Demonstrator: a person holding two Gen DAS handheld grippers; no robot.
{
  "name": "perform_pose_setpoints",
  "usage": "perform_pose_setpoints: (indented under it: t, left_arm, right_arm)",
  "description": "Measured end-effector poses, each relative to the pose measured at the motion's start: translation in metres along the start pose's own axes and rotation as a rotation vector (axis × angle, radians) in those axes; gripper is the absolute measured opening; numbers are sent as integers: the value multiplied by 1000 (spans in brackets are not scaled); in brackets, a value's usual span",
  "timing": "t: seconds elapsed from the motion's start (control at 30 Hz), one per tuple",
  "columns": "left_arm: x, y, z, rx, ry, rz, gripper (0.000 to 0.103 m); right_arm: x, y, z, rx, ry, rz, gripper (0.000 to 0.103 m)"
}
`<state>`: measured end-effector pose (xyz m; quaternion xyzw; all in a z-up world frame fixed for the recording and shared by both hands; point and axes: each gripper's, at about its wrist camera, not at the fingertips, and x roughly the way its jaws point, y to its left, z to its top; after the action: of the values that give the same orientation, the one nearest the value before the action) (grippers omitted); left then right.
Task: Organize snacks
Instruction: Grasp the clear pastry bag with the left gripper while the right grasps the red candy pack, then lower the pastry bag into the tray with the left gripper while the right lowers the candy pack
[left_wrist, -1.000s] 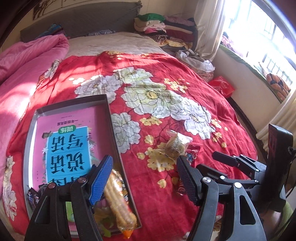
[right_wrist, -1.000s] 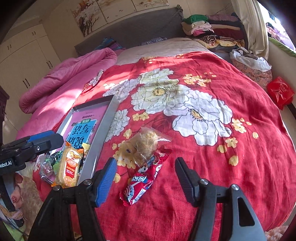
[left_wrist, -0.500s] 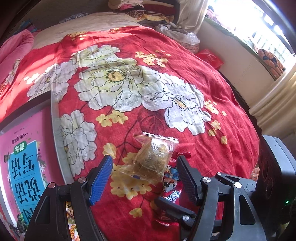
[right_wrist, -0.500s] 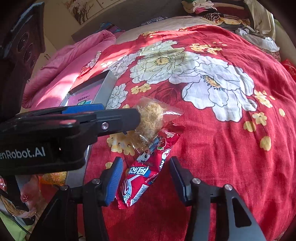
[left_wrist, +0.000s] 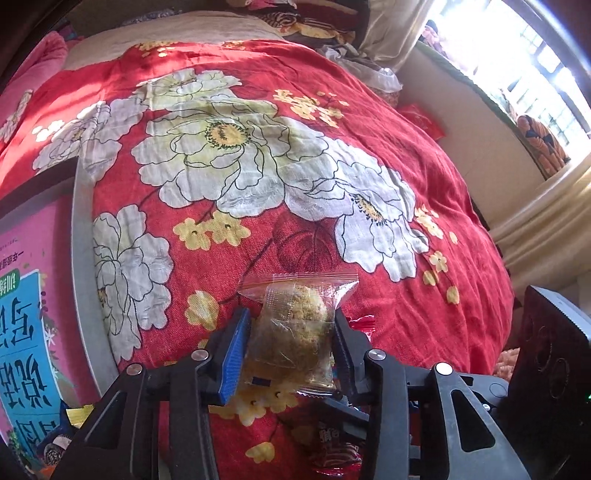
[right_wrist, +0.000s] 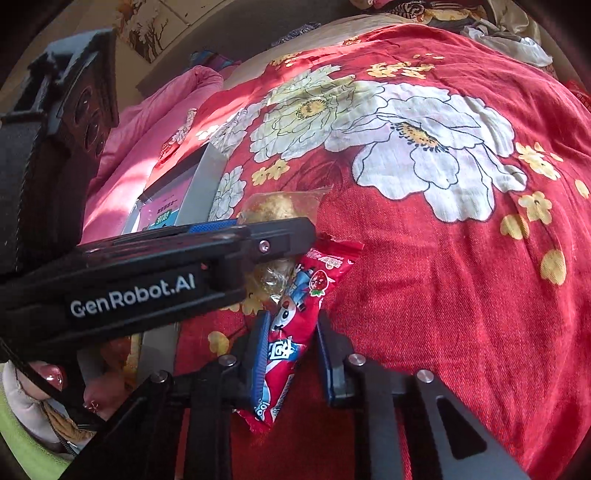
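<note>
The left tool (left_wrist: 291, 343) holds a clear packet of a yellowish crumbly snack (left_wrist: 295, 332); its jaws have just been closing, and both pads now press the packet's sides. The right tool (right_wrist: 290, 354) is closed on a red strawberry-print snack packet (right_wrist: 295, 332), its jaws likewise having just closed, with the packet's lower half pinched between the pads. Both packets lie on the red floral bedspread (left_wrist: 258, 184), the clear one overlapping the red one's upper end, which is probably why each tool takes its own packet from the near end. The grey tray (left_wrist: 83, 258), lined with a pink and blue printed sheet, lies just to the left and already contains other snacks, so it is the likely destination. Both tools point steeply downward at the bed, side by side, the left one's finger crossing above the red packet in the right wrist view. A lift has not yet begun.
</note>
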<state>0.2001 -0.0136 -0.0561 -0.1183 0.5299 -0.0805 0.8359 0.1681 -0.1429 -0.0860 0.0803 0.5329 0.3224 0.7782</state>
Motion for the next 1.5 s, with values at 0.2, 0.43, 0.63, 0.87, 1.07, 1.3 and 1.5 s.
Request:
perform_pose_setpoints:
  t: [0.2,0.43,0.63,0.87,1.07,1.3,1.5]
  left_arm:
    - [-41,11,-7,-63,-91,-54,42]
    - [-103,29,-19,-112,-216,-55,42]
    - [-163,62,-45,-179,-308,-20,42]
    - [-220,115,-86,-277,-382,85,42]
    - [-243,152,-123,-334,-398,176,42]
    - [-232,172,-154,-342,-352,268,42]
    - [-217,176,-159,-326,-311,323,42]
  right_arm:
    - [-11,11,2,-30,-46,50,19]
    - [-33,27,3,-84,-130,99,18]
    - [-52,45,5,-137,-200,154,18]
    - [-65,85,3,-199,-234,243,18]
    - [-67,118,-3,-239,-225,315,18]
    - [-54,150,-10,-292,-182,337,18]
    - [-39,166,-17,-336,-137,320,18]
